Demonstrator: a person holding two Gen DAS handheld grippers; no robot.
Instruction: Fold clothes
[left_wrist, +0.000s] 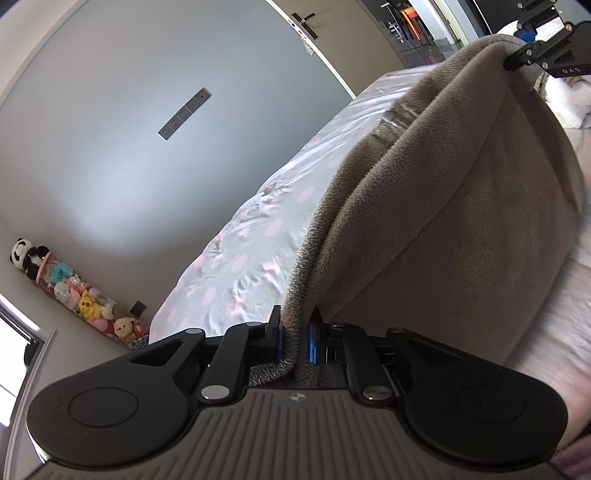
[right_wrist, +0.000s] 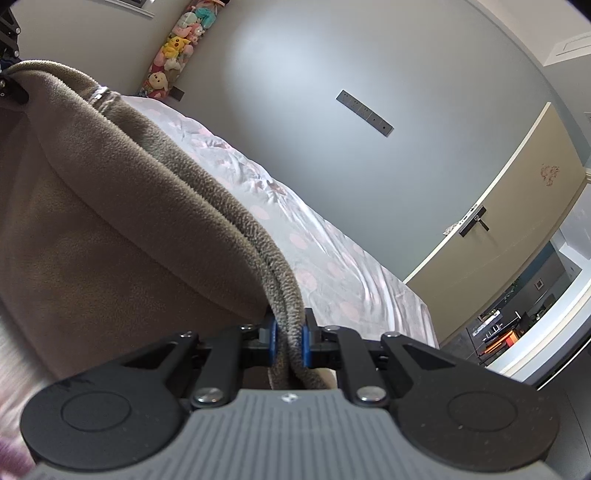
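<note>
A grey-brown fleece garment (left_wrist: 461, 206) with a ribbed hem hangs stretched between my two grippers, lifted above the bed. My left gripper (left_wrist: 295, 332) is shut on one end of the ribbed hem. My right gripper (right_wrist: 289, 338) is shut on the other end of the hem; it also shows in the left wrist view (left_wrist: 517, 61) at the top right, gripping the far corner. The garment (right_wrist: 92, 221) sags in a folded double layer between them. The left gripper's black frame shows at the far left of the right wrist view (right_wrist: 11, 85).
A bed (left_wrist: 240, 258) with a pale sheet printed with pink dots lies under the garment, also in the right wrist view (right_wrist: 332, 266). A grey wall, a row of plush toys (left_wrist: 81, 295), a cream door (right_wrist: 498, 221) and a white item (left_wrist: 565, 99) at the far right surround it.
</note>
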